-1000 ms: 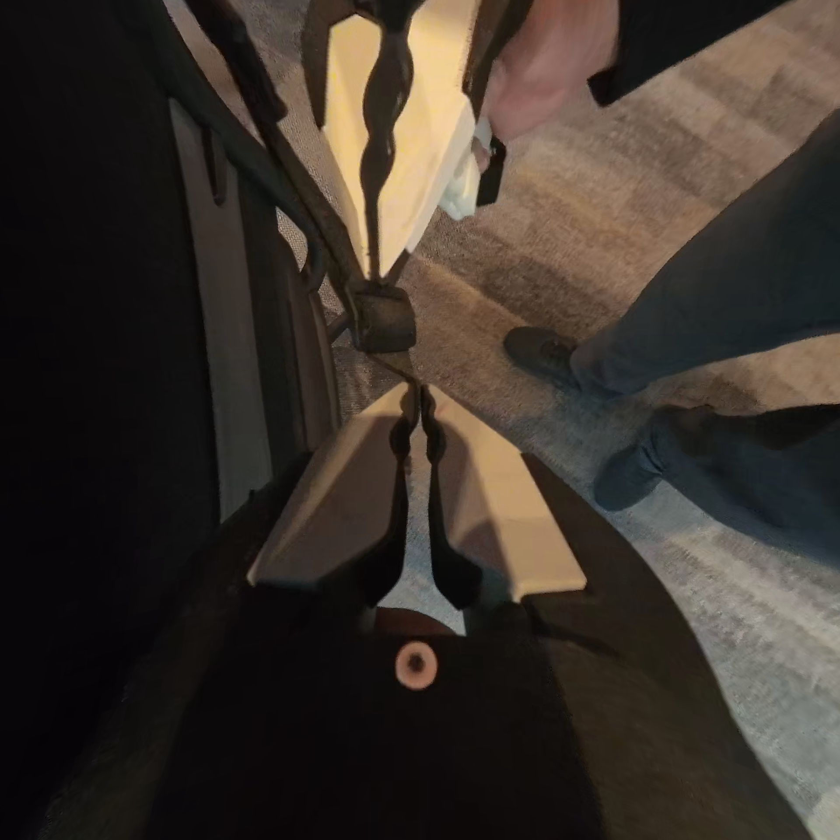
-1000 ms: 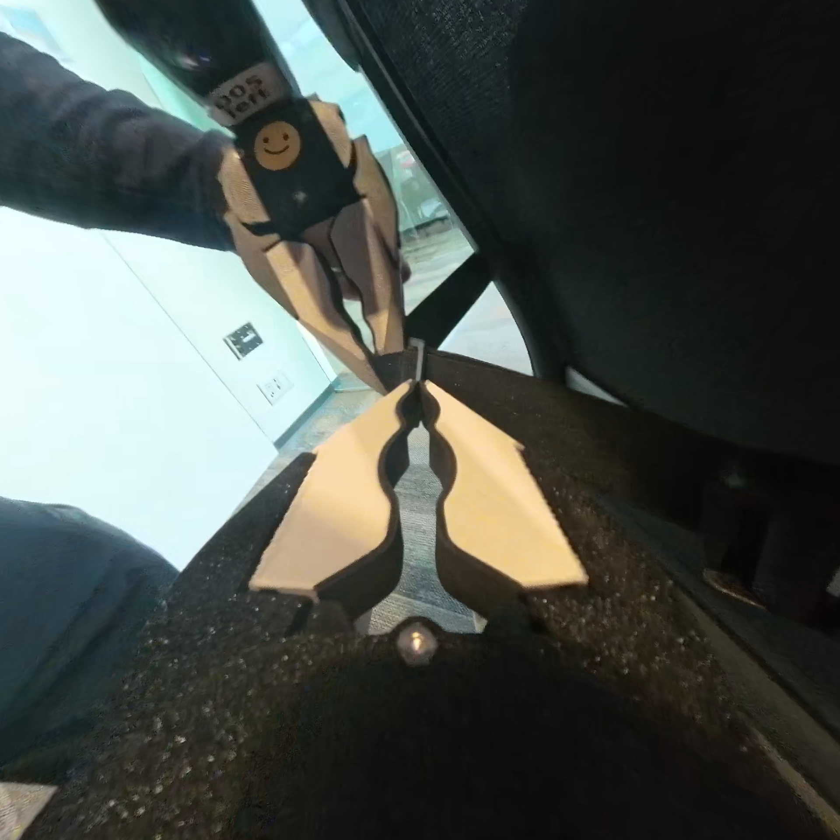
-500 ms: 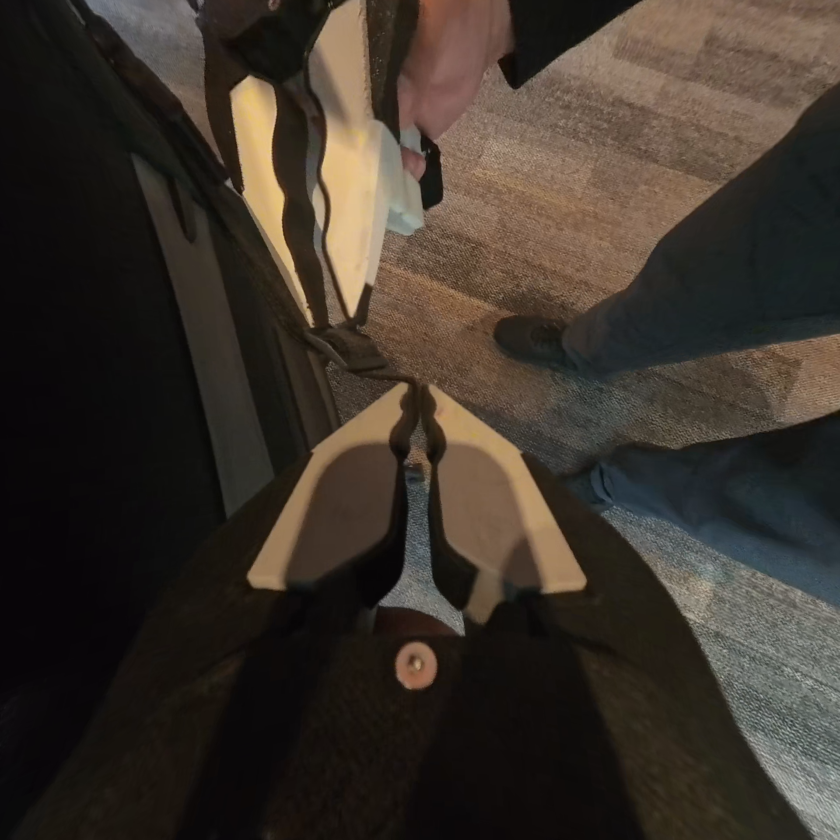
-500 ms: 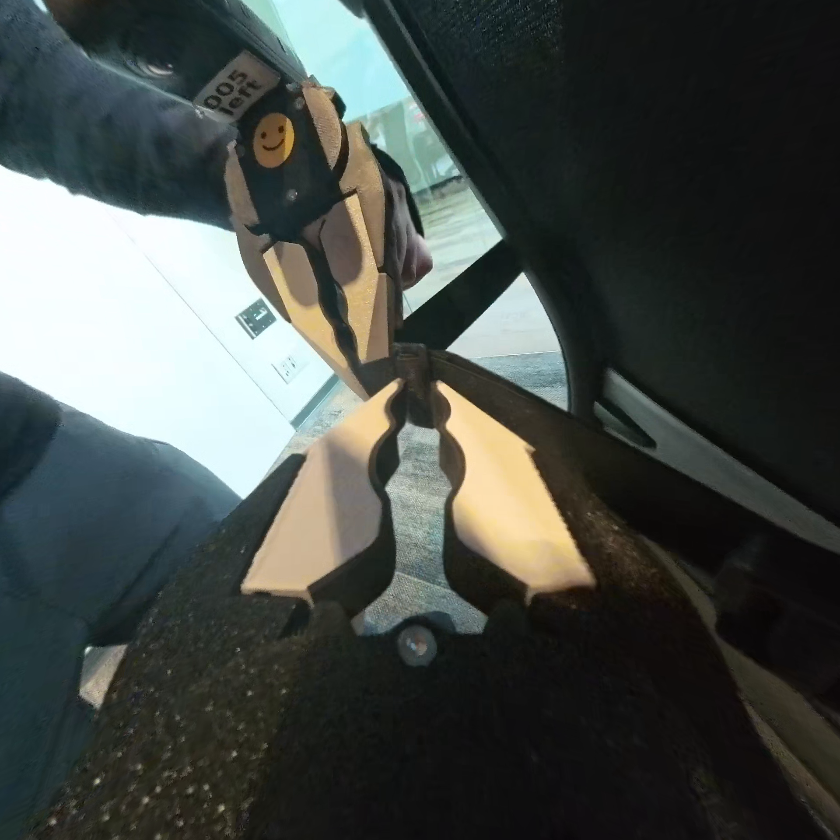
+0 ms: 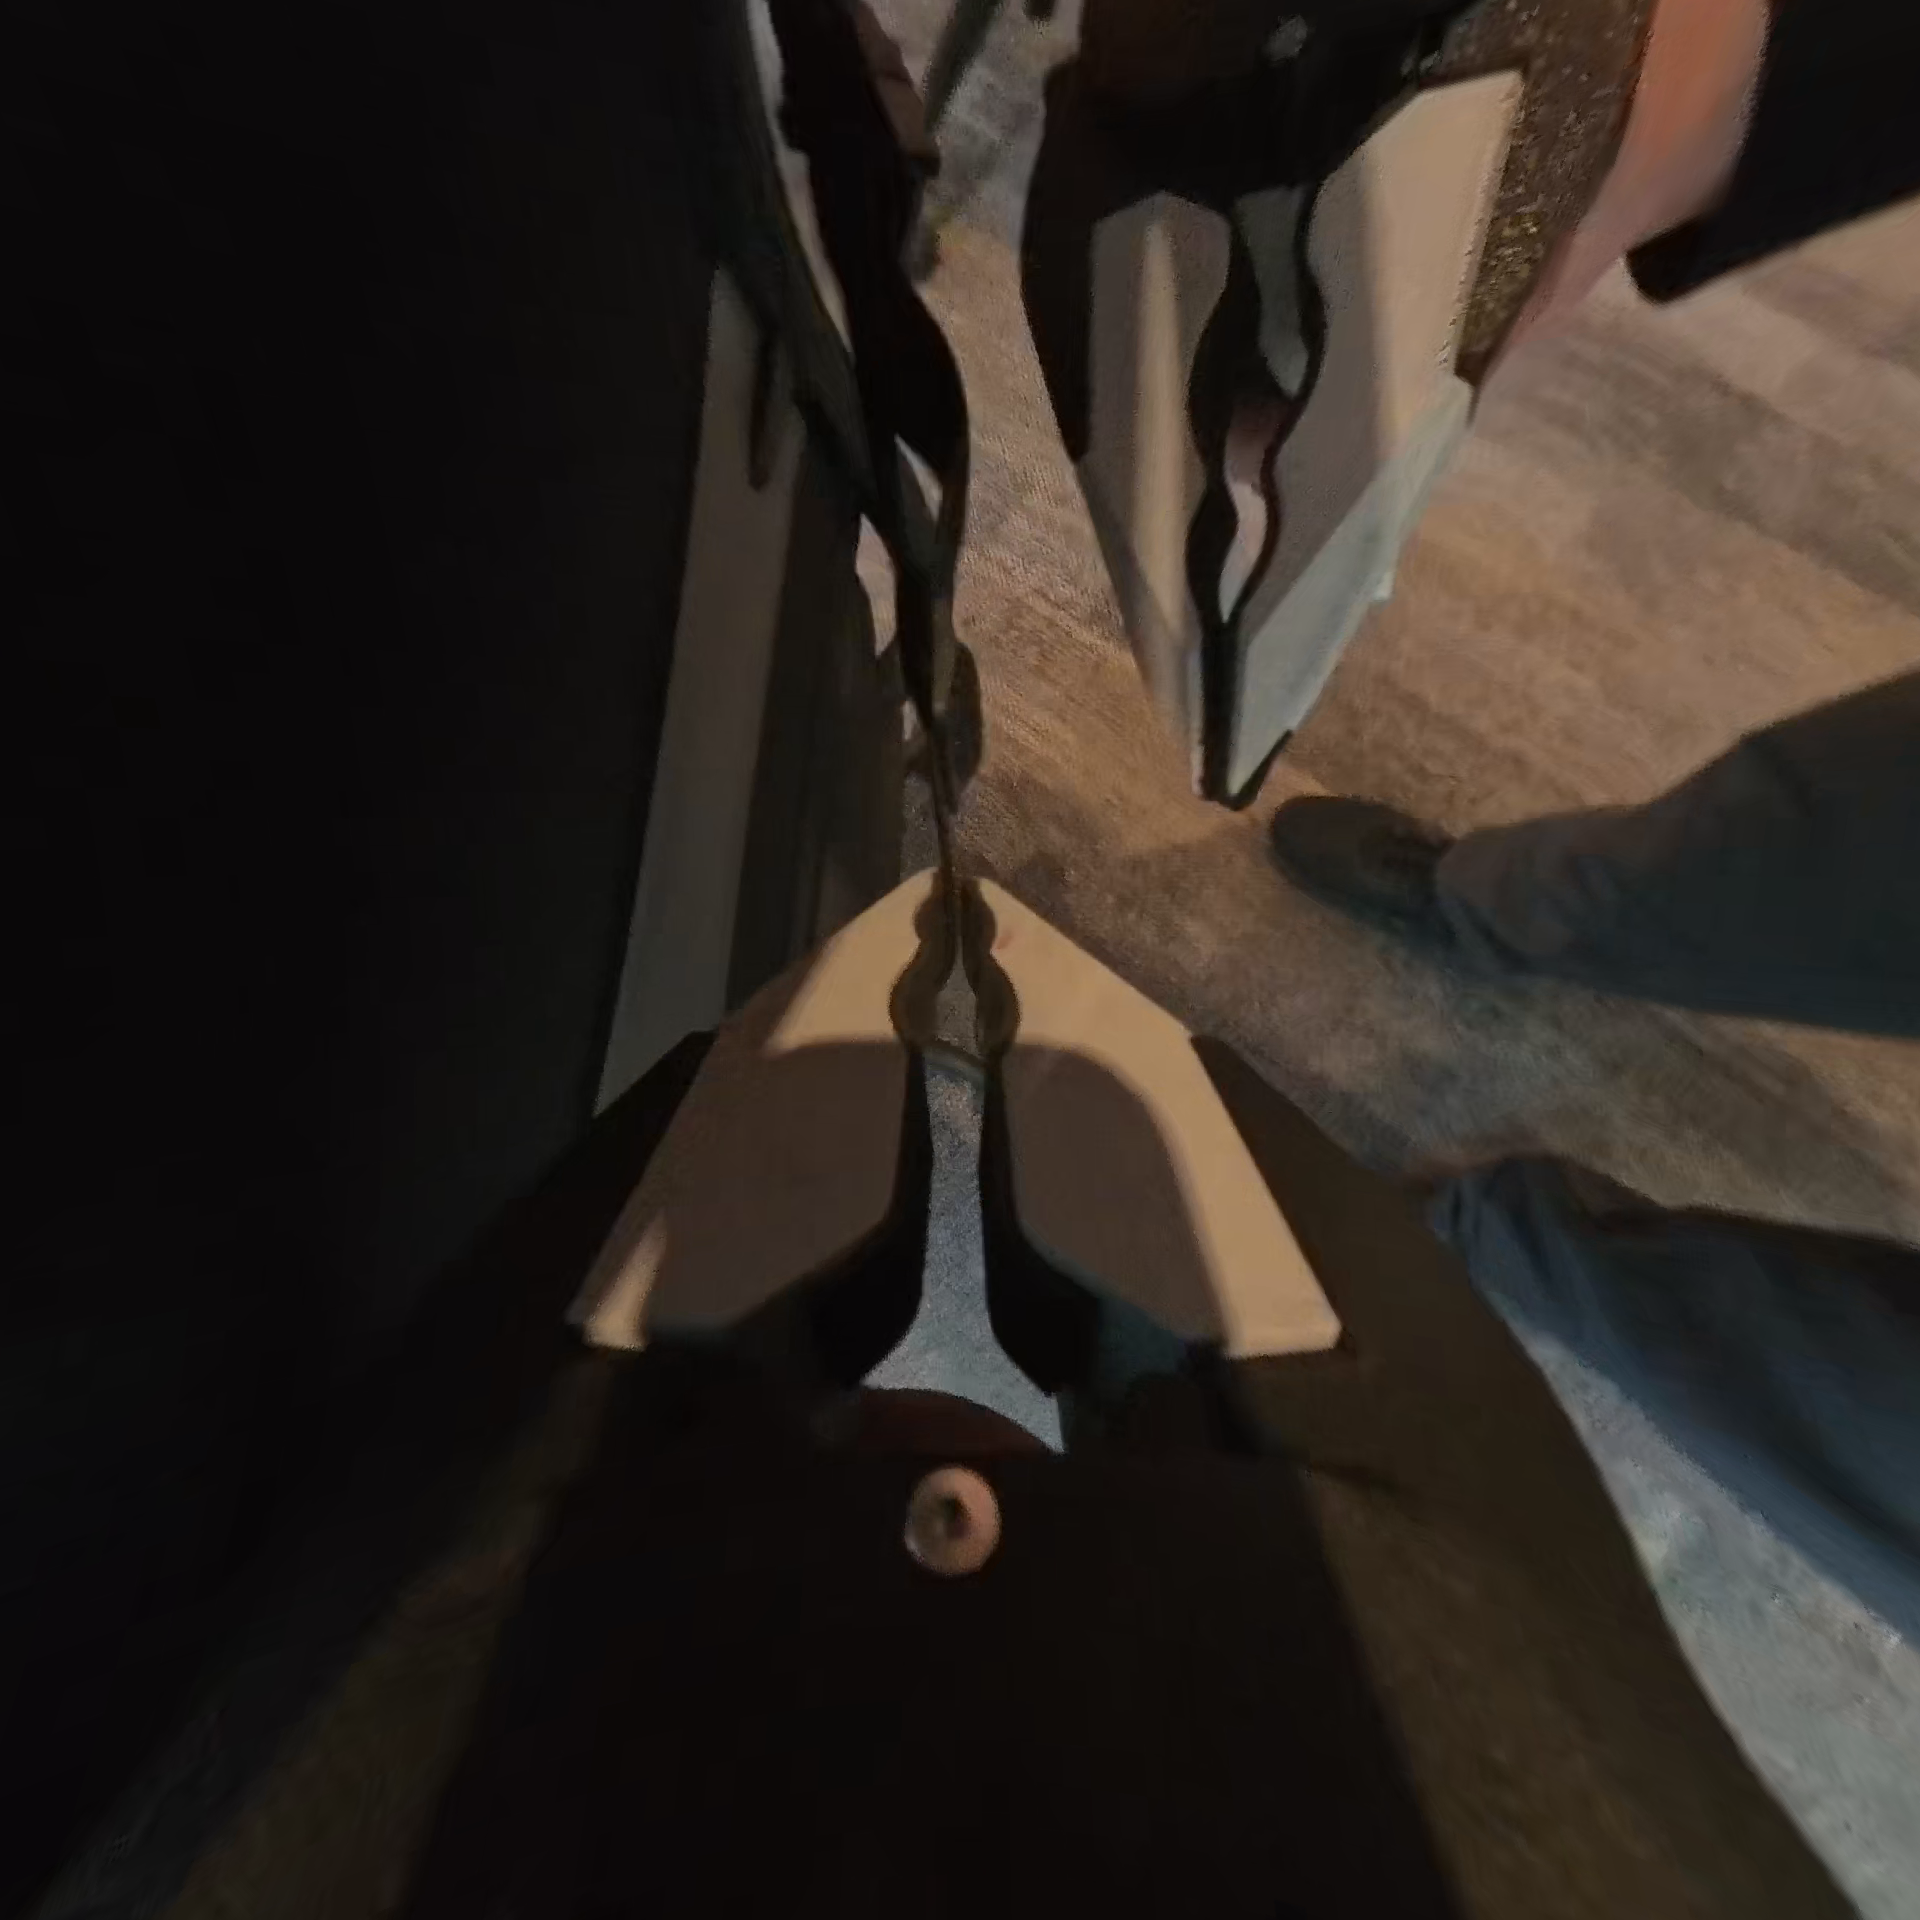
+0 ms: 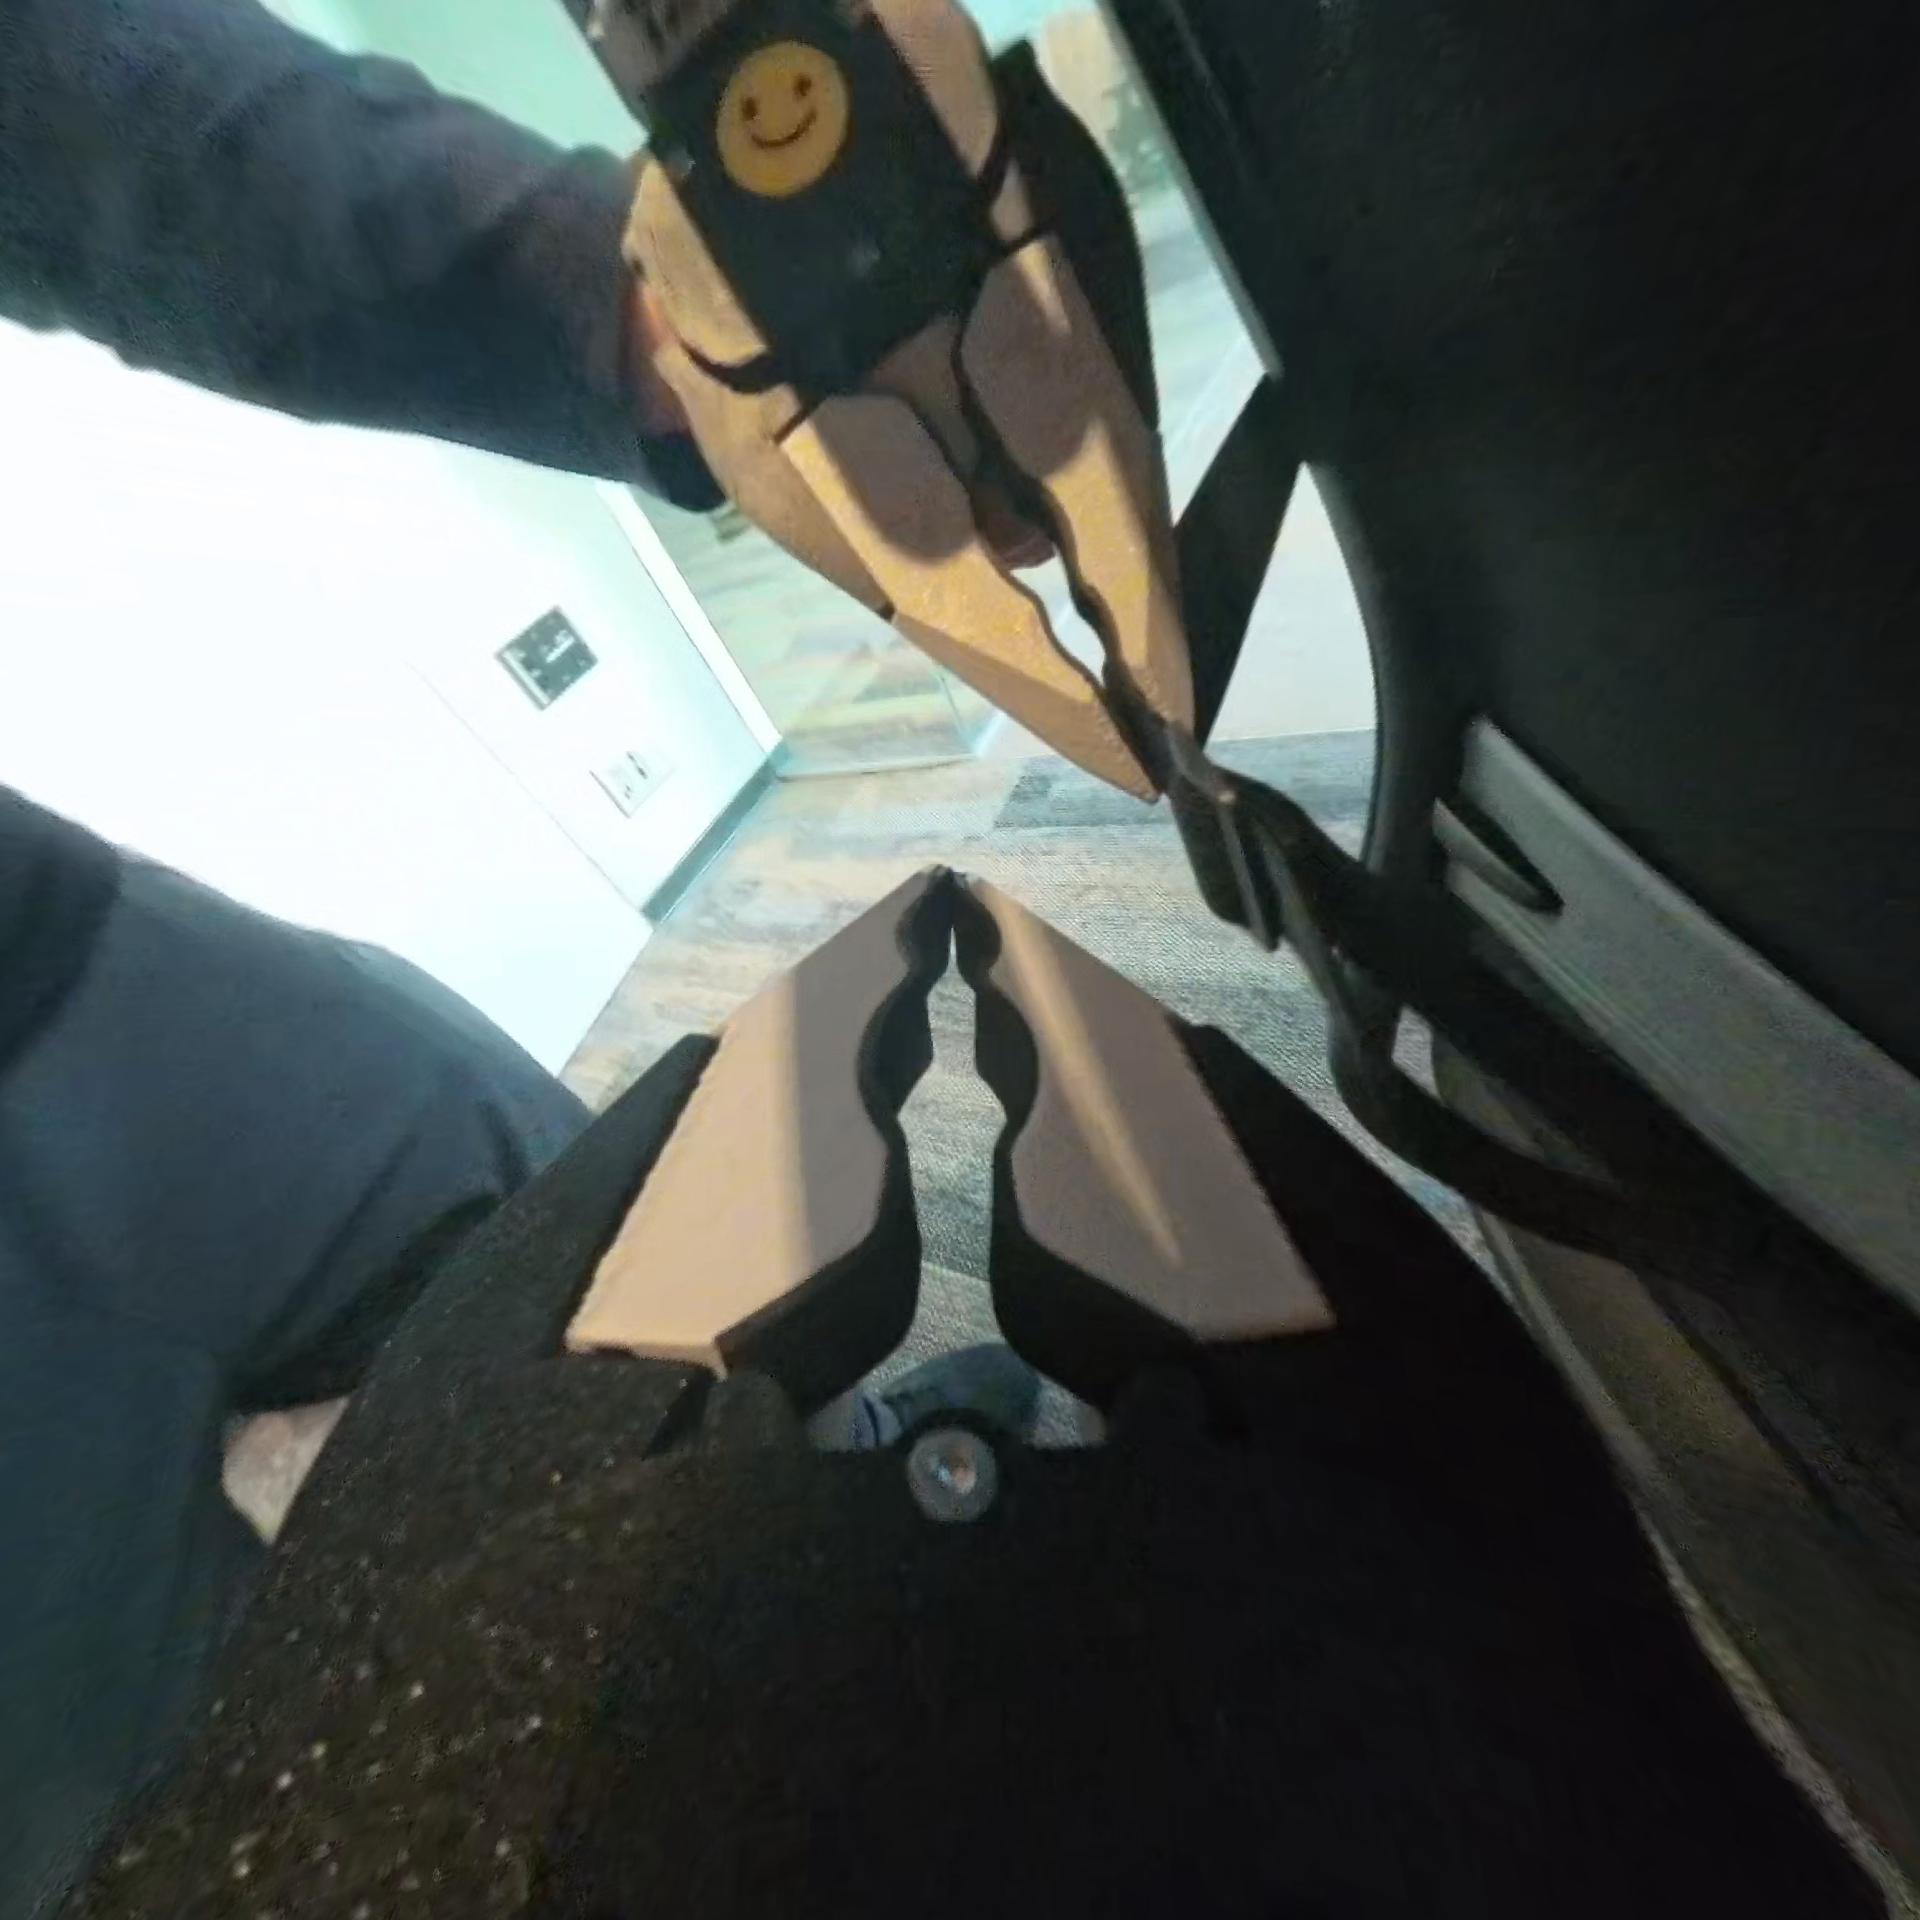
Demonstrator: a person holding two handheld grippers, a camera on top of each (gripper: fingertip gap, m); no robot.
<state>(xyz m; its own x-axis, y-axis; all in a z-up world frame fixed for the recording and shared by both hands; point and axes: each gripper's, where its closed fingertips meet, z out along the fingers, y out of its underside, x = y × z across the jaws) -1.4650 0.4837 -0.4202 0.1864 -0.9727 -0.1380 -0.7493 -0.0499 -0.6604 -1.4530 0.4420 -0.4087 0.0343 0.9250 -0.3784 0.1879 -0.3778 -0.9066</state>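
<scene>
A black strap (image 5: 932,540) hangs from a large black fabric object (image 5: 312,623) with a grey band (image 5: 717,727). My left gripper (image 5: 948,906) is shut on this strap, which runs up from between its fingertips. In the right wrist view the left gripper (image 6: 1162,774) pinches the strap's end by a black buckle (image 6: 1231,857). My right gripper (image 6: 948,883) is shut and holds nothing, a little to the left of the buckle. It also shows in the left wrist view (image 5: 1226,774), to the right of the strap, held by a hand.
Grey-brown carpet (image 5: 1558,540) lies below. A person's shoe (image 5: 1351,852) and trouser legs (image 5: 1714,831) are at the right. A white wall (image 6: 260,623) with a dark wall plate (image 6: 549,670) and a glass partition stand behind. There is about 5 cm between the tips of the two grippers.
My right gripper opened, let go of the strap's buckle, moved off to the side and shut empty. My left gripper keeps hold of the strap.
</scene>
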